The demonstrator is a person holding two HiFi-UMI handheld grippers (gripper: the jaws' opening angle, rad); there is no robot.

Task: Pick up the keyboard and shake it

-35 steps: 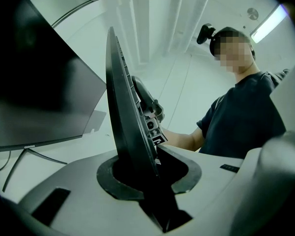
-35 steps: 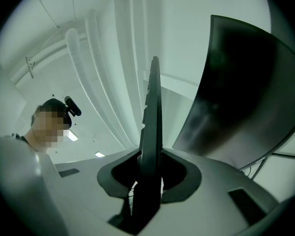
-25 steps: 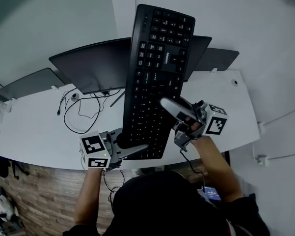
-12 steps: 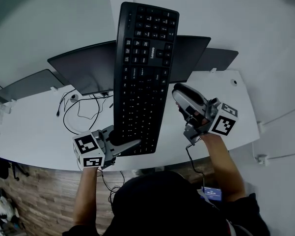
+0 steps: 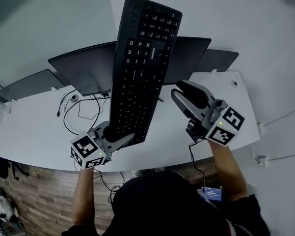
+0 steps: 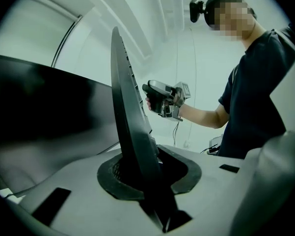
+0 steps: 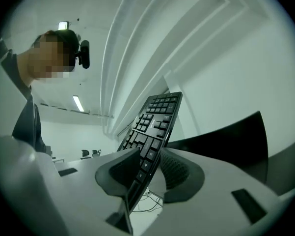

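White desk (image 5: pixel 34 132) curves across the head view, with a dark monitor (image 5: pixel 83 70) standing at its far edge around 11 o'clock, a second screen (image 5: pixel 189 53) toward 1 o'clock and loose cables (image 5: pixel 81 114) lying on the top below the first one. Wood floor (image 5: pixel 19 186) shows under the near edge at 8 o'clock.

A black keyboard (image 5: pixel 142 58) is held up off the desk, keys facing the head camera, its long body running from about 7 o'clock up to 12 o'clock in front of both screens. The left gripper (image 5: pixel 114 133) has its jaws clamped on the keyboard's lower end. In the left gripper view the keyboard (image 6: pixel 125 107) stands edge-on and upright out of the closed jaws of the left gripper (image 6: pixel 147 173).

The right gripper (image 5: pixel 184 96) hangs at the keyboard's 4 o'clock side, near it but not touching, with its jaws apart and nothing between them. The left gripper view confirms this, showing the right gripper (image 6: pixel 159 97) clear of the keyboard's edge, in a hand reaching out from the person (image 6: pixel 255 82). In the right gripper view the jaws of the right gripper (image 7: pixel 149 173) stand apart, and the keyboard (image 7: pixel 154 119) shows beyond them, tilted, with a monitor (image 7: pixel 226 136) at 3 o'clock.
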